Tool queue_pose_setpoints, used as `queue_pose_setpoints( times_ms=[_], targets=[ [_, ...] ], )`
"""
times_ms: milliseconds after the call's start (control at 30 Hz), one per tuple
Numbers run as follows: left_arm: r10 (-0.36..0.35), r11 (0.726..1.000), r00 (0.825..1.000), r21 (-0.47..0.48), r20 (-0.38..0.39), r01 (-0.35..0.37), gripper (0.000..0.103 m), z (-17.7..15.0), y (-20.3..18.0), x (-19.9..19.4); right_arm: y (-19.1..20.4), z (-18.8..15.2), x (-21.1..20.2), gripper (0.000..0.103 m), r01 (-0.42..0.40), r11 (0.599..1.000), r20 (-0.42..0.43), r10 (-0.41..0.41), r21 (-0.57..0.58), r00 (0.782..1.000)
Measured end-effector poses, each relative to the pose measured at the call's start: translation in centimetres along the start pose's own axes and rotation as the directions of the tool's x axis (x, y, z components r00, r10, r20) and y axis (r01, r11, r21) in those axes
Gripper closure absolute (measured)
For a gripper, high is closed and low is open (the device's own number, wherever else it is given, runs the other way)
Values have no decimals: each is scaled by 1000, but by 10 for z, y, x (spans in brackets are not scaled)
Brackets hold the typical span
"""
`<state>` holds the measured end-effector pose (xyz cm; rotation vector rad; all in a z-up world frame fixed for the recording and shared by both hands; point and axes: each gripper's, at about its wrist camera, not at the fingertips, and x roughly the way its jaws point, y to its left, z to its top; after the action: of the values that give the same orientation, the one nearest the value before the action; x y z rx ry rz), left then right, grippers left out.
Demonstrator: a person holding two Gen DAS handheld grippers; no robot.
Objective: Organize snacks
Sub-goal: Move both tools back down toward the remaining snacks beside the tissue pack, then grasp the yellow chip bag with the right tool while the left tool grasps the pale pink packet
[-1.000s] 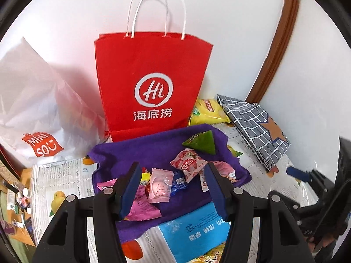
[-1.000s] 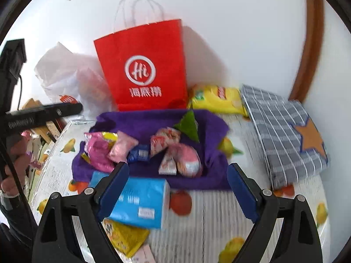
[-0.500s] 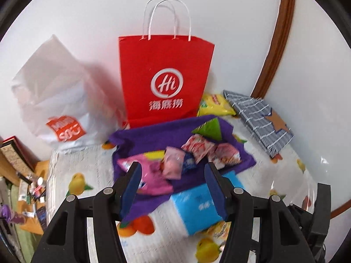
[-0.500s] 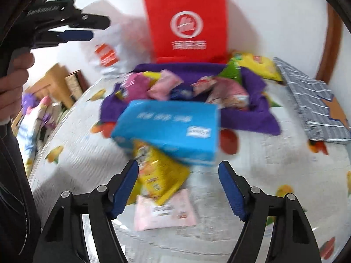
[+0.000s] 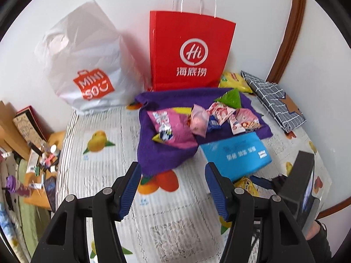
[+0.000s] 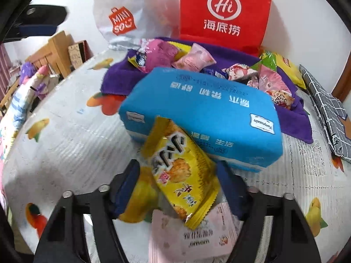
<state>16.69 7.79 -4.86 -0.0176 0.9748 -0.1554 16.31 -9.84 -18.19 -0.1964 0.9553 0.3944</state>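
We had the right gripper [image 6: 178,184] spread wide, the yellow packet [image 6: 179,171] lying between its jaws, leaning on the blue box [image 6: 204,111]. Our left gripper [image 5: 172,188] hung open and empty, the snacks [image 5: 197,118] on the purple cloth [image 5: 162,153] ahead.

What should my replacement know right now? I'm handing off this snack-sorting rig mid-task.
Left claw: open, empty, hovering over the fruit-print tablecloth in front of the purple towel.
Right claw: open around the yellow snack packet, which leans on the blue tissue pack; not gripped yet.
A pink packet lies under it.
Several snacks already sit on the towel.
Left: close on the yellow packet, then probably move it and the pink one to the towel.
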Motion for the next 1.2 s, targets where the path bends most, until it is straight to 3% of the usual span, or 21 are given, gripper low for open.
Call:
queue_pose_setpoints(
  times_ms=[167, 367, 667, 900, 1067, 1200],
  targets=[
    [3, 1000, 1000, -10, -11, -3, 45, -8, -3, 2, -2, -2, -12, 53, -22, 1000, 25, 22, 11, 999],
    [-9, 1000, 999, 2, -42, 9, 45, -20, -17, 17, -18, -12, -49, 54, -44, 997, 101, 38, 57, 994],
    [-86, 990, 983, 93, -164, 103, 45, -57, -78, 67, -77, -36, -97, 54, 29, 989, 173, -54, 144, 983],
    [-159, 966, 958, 162, -240, 201, 43, -68, -128, 92, -123, -62, -117, 54, 68, 970, 189, -114, 234, 975],
    [-224, 925, 931, 239, -287, 296, 37, -75, -162, 101, -142, -78, -118, 54, 79, 958, 177, -131, 274, 975],
    [-190, 909, 930, 302, -316, 288, 37, -86, -177, 107, -151, -87, -117, 54, 85, 952, 167, -138, 294, 976]
  ],
)
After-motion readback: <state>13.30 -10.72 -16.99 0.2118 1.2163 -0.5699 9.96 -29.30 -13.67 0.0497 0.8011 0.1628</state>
